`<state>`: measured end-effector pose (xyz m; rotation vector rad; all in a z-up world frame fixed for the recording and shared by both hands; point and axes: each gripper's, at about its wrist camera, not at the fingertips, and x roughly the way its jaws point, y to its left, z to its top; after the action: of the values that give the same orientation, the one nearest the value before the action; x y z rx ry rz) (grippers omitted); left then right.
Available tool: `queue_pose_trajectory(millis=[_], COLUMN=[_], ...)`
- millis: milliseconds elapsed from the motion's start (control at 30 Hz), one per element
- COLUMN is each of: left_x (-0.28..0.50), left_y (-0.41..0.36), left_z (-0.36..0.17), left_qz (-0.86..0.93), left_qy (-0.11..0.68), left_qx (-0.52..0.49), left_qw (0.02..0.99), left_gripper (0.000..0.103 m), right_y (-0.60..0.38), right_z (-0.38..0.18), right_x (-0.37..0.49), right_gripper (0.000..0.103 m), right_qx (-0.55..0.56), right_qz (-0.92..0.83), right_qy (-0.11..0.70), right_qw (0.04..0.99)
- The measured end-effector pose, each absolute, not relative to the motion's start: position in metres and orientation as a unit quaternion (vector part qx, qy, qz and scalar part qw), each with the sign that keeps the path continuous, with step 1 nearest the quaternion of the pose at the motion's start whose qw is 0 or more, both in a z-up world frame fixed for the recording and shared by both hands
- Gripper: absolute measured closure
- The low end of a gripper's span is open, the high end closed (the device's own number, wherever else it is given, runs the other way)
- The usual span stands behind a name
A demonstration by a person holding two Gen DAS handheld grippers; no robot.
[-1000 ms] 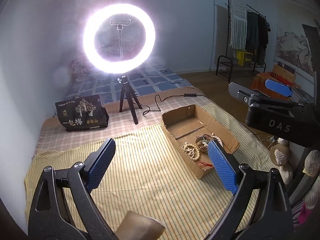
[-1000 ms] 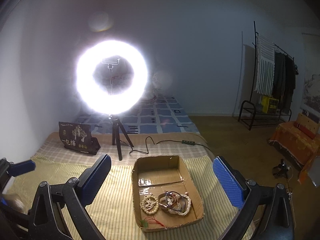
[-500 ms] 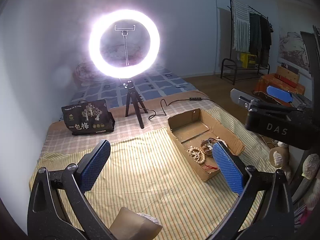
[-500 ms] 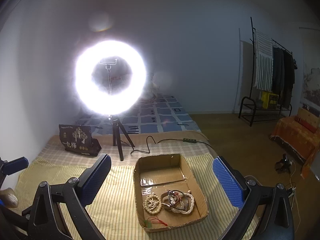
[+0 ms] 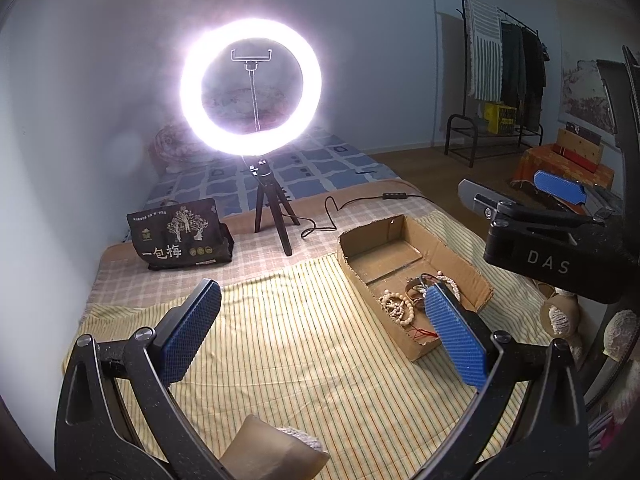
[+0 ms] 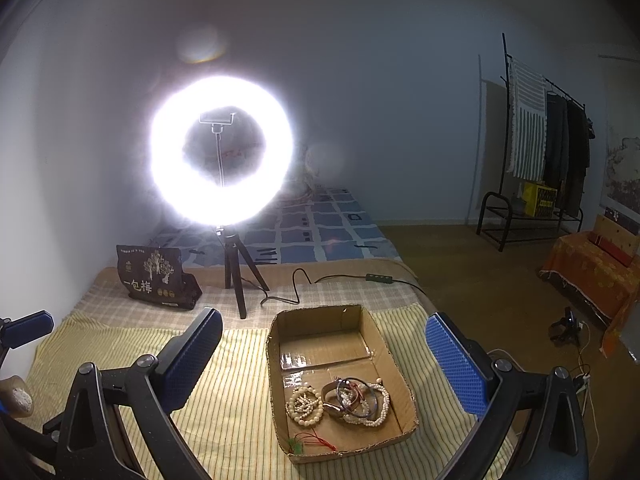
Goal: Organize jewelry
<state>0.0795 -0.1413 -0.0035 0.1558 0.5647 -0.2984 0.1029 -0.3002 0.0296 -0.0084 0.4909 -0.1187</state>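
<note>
Both grippers are drifting only slightly against the earlier frames: in the right wrist view the cardboard box (image 6: 394,354) is sitting a little lower and more central than a second ago, and in the left wrist view the whole scene is sliding rightward a touch. Right gripper (image 6: 320,364) is hanging with its jaws spread wide and nothing between them, and the box is lying straight ahead of it, framed by the two blue pads, its long axis running away from the camera toward the ring light (image 6: 222,152). Jewelry (image 6: 340,400) is bunching in the near compartment: a pale bead bracelet (image 6: 305,402) on the left, touching a tangle of bangles and pearl strands (image 6: 360,402) beside it, with a red cord (image 6: 316,440) loose at the near wall; the far compartment is showing only bare cardboard. Left gripper (image 5: 316,330) is also gaping open and holding nothing, and from it the box (image 5: 412,280) is lying off to the right, its right finger overlapping the near compartment in view, so the right gripper is judged the nearer and better lined up. Box walls are standing around the pile, so a reach probably needs to come from above; the tripod and black printed bag (image 6: 154,276) are standing well apart on the bed (image 6: 240,400)
</note>
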Motion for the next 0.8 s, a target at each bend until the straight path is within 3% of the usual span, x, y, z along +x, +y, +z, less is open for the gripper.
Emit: queue_pose_trajectory(millis=[800], left_x=[0.0788], left_y=[-0.1420], left_z=[-0.0031], left_qz=[-0.147], left_qy=[0.277], left_qx=[0.078], left_qw=[0.946], left_gripper=[0.000], right_y=[-0.2972], right_z=[0.0295], right_x=[0.1026], right_gripper=[0.000], right_qx=[-0.010], right_qz=[-0.060], right_qy=[0.245], right_qw=[0.968])
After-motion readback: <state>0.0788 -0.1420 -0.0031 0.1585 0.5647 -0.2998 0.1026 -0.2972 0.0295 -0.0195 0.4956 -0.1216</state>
